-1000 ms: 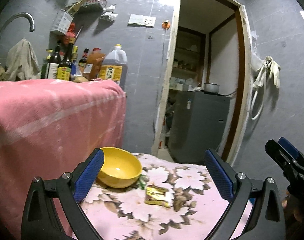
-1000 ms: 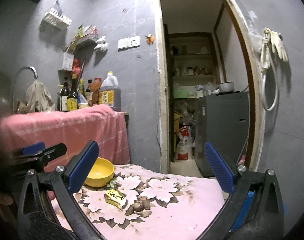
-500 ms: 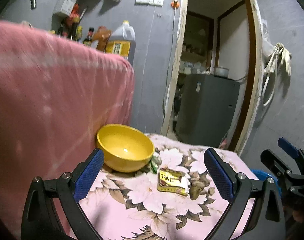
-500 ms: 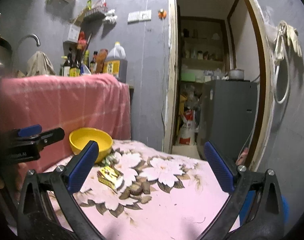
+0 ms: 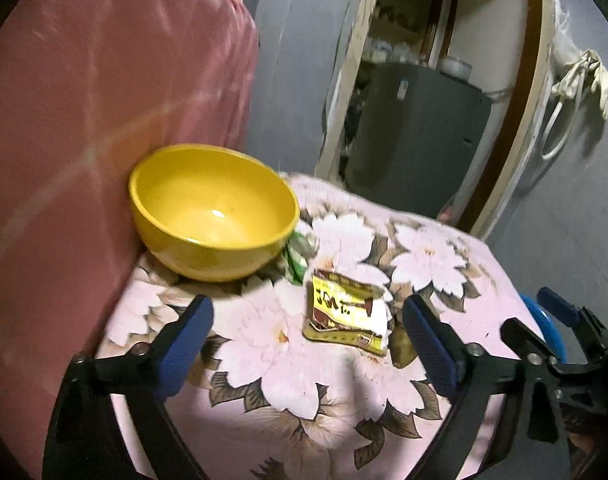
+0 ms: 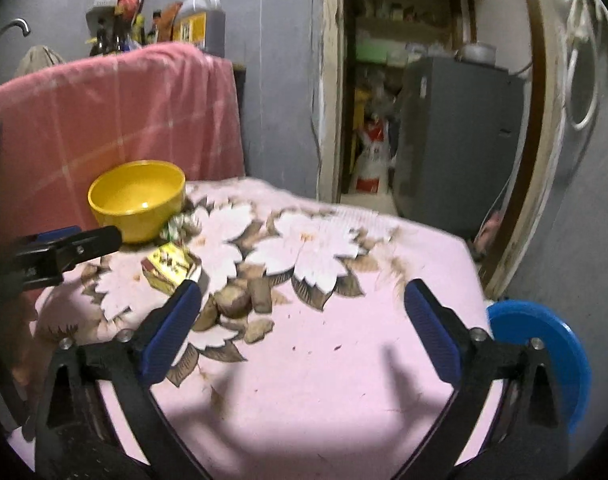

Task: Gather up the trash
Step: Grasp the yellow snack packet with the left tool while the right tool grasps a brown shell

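Item: flat yellow-and-brown foil snack wrapper (image 5: 346,314), on the floral pink tablecloth (image 5: 444,248) beside the yellow plastic bowl (image 5: 214,210) at its left edge, long axis crosswise. Left gripper (image 5: 308,340) nearest, closing, nothing between its jaws. Right gripper (image 6: 304,328) wide, empty.

Yellow packet (image 5: 346,316) lying on flowered desk cover: dark printed characters on its face, too blurred and skewed to read. Big oil jug (image 6: 202,20) behind pink cloth carries a yellow label, print unreadable. Left tool's arm (image 6: 30,272) bears small white lettering, illegible. No legible text anywhere.
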A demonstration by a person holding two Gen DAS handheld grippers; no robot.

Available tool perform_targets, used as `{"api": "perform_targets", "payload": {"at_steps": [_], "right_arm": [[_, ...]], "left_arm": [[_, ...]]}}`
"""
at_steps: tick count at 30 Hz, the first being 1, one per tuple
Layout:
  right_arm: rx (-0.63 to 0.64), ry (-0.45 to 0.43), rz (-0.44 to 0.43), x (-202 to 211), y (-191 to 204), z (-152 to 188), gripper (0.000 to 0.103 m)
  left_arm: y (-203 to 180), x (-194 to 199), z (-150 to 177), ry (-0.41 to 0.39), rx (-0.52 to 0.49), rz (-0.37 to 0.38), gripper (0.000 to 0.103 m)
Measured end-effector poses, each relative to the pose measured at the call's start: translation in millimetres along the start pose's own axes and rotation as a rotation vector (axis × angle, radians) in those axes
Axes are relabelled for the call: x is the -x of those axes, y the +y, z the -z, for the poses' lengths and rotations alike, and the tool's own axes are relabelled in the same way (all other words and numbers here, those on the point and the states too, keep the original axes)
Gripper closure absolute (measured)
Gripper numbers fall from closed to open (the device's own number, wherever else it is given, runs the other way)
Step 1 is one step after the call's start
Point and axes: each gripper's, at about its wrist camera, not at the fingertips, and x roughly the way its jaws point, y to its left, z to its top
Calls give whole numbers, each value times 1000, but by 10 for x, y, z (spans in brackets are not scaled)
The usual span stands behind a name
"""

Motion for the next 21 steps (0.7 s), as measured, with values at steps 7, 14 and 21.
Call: {"api": "perform_targets", "payload": {"at_steps": [7,14,21], "right_arm": [[29,158,-67,-327,73,62,14],[49,267,-118,-548,158,114,30],[46,314,-142,-656,159,140,44]], "left_arm": [[47,-261,-58,120,46,60,43],[119,-509,-112,214,108,100,64],[150,-538,-99,235,139,125,81]]}}
